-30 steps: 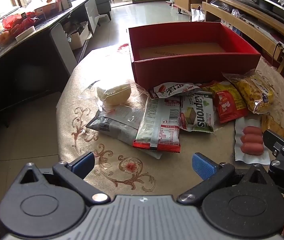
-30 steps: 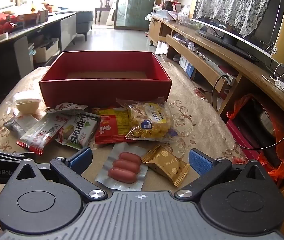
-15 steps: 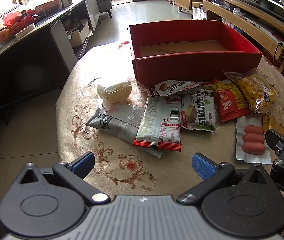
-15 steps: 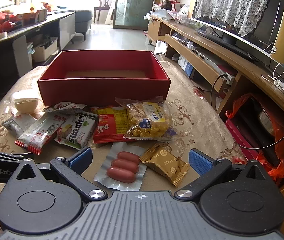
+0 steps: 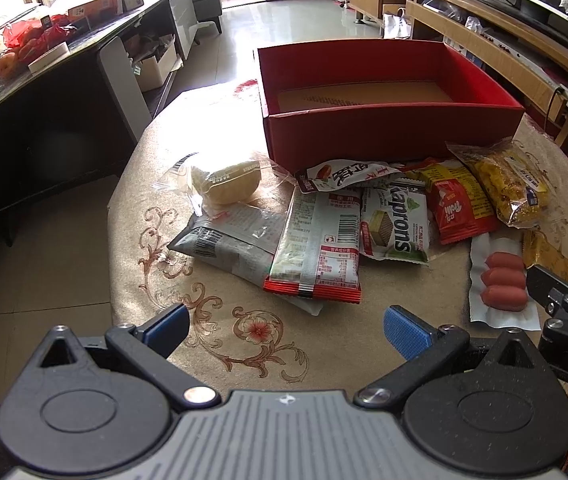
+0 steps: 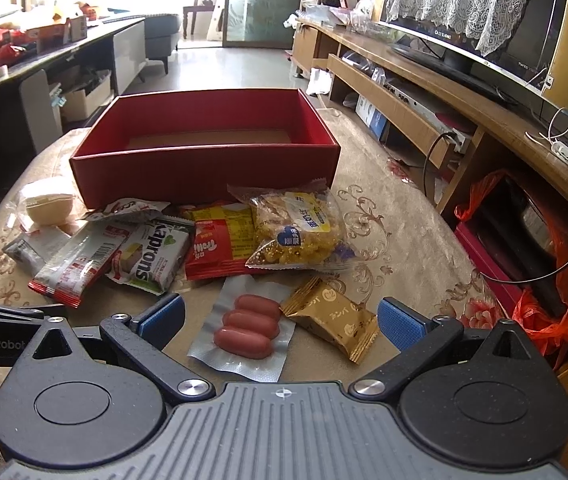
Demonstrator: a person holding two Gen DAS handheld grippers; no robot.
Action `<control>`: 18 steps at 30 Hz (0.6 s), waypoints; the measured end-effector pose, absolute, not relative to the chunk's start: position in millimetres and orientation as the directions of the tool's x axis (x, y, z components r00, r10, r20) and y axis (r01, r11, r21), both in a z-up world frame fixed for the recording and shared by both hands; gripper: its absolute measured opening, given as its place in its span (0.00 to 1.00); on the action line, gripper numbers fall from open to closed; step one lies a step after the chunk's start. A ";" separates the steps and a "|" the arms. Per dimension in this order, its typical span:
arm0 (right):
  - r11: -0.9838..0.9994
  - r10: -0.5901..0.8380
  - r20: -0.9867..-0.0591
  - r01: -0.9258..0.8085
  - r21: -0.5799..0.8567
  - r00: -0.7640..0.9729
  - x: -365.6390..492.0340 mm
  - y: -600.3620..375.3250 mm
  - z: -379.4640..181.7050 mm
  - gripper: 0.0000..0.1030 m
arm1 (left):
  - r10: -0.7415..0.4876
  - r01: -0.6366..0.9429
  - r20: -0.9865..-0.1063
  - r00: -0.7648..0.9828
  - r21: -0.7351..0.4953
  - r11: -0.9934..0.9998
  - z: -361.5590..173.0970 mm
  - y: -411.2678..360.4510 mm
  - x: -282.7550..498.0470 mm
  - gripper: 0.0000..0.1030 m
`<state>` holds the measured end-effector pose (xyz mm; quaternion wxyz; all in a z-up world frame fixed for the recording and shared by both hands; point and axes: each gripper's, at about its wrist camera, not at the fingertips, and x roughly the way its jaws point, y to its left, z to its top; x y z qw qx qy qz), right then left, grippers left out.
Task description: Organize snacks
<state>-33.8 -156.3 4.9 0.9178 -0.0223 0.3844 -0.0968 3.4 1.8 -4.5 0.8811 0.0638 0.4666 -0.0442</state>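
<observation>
An empty red box (image 5: 392, 136) (image 6: 204, 168) stands at the far side of the round table. Snack packs lie in front of it: a bun in clear wrap (image 5: 226, 180), a grey pack (image 5: 228, 244), a red-edged pack (image 5: 318, 248), a green Kaprons wafer (image 5: 394, 226) (image 6: 152, 258), a red and yellow pack (image 6: 220, 240), a yellow puffed snack (image 6: 298, 232), a sausage pack (image 6: 250, 326) and a gold pack (image 6: 330, 318). My left gripper (image 5: 286, 326) is open over bare tablecloth. My right gripper (image 6: 280, 318) is open just short of the sausages and gold pack.
The table has a beige patterned cloth (image 5: 212, 320). A dark low cabinet (image 5: 44, 92) stands to the left, a wooden TV bench (image 6: 444, 92) with a screen to the right. A red bag (image 6: 532, 304) sits on the floor at the right.
Both grippers have drawn slightly nearer to the snacks and the box. Nothing was grasped and both remain open.
</observation>
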 end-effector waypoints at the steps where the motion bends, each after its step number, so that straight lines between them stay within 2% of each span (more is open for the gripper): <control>1: 0.980 -0.195 -0.703 0.160 -0.116 0.684 -33.8 -156.1 4.4 1.00 | -0.018 0.137 -0.828 0.561 0.071 0.988 -4.3 1.9 3.3 0.98; 18: 0.981 -0.191 -0.708 0.152 -0.119 0.680 -33.1 -155.3 2.8 1.00 | -0.030 0.146 -0.826 0.563 0.063 0.987 -1.9 -1.0 2.4 0.98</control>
